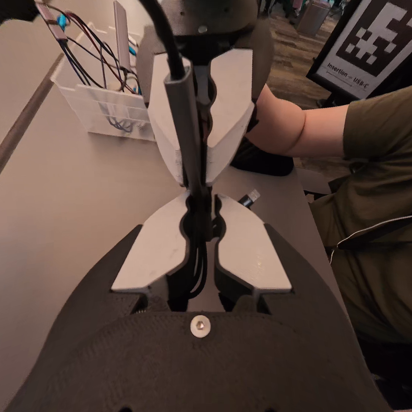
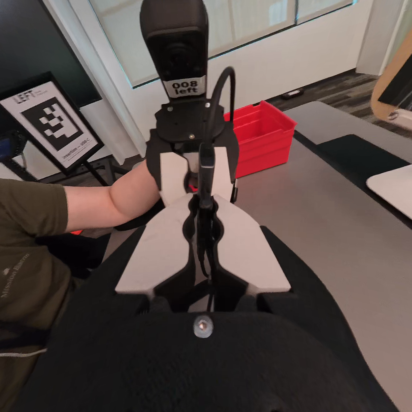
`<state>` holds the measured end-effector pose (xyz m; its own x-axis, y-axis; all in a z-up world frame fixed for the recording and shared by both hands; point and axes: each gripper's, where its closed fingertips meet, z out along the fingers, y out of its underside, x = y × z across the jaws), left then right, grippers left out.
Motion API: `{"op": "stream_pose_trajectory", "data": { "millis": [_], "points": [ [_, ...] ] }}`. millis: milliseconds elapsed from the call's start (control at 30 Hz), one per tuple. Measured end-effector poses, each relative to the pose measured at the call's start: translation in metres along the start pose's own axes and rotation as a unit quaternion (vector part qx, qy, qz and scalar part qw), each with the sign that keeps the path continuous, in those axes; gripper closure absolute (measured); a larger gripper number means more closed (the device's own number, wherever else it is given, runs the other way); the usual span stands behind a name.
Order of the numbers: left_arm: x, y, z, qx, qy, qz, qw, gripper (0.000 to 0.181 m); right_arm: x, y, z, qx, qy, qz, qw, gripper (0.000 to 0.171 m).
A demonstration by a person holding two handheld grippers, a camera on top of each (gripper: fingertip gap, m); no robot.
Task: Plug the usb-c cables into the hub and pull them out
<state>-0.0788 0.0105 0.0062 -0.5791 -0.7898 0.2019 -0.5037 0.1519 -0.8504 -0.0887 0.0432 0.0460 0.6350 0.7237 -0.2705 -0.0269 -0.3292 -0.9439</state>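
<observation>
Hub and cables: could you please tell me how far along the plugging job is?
Done: nothing certain; whether any plug is seated is hidden. In hand: the right tongs seem to clamp the grey hub, the left tongs a black cable. Left: a loose plug lies nearby, and more cables wait in the clear bin.

You're in an office-style lab: grey worktop (image 2: pixel 312 200), carpet, glazed partition (image 2: pixel 245 26) (marker boards (image 2: pixel 53 124) on stands), red parts bin (image 2: pixel 263 136).
</observation>
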Motion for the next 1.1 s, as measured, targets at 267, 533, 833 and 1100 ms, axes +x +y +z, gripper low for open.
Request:
{"op": "stream_pose_trajectory", "data": {
  "millis": [267, 533, 833, 1100],
  "points": [
    [0.023, -0.077, -0.075, 0.231, -0.033, 0.018, 0.972, 0.107, 0.012, -0.059, -0.064, 0.130, 0.090, -0.038, 0.987, 0.161],
    [0.039, -0.085, -0.089, 0.246, -0.070, 0.046, 0.966, 0.111, 0.009, -0.119, -0.290, 0.380, 0.259, -0.066, 0.885, 0.161],
    [0.033, -0.077, -0.067, 0.224, -0.035, 0.018, 0.974, 0.118, 0.141, -0.006, -0.302, 0.146, 0.370, 0.054, 0.916, 0.160],
    [0.032, -0.069, -0.053, 0.196, -0.018, 0.012, 0.980, 0.121, 0.126, -0.007, -0.263, -0.053, 0.390, -0.275, 0.877, 0.160]
  ]
}}
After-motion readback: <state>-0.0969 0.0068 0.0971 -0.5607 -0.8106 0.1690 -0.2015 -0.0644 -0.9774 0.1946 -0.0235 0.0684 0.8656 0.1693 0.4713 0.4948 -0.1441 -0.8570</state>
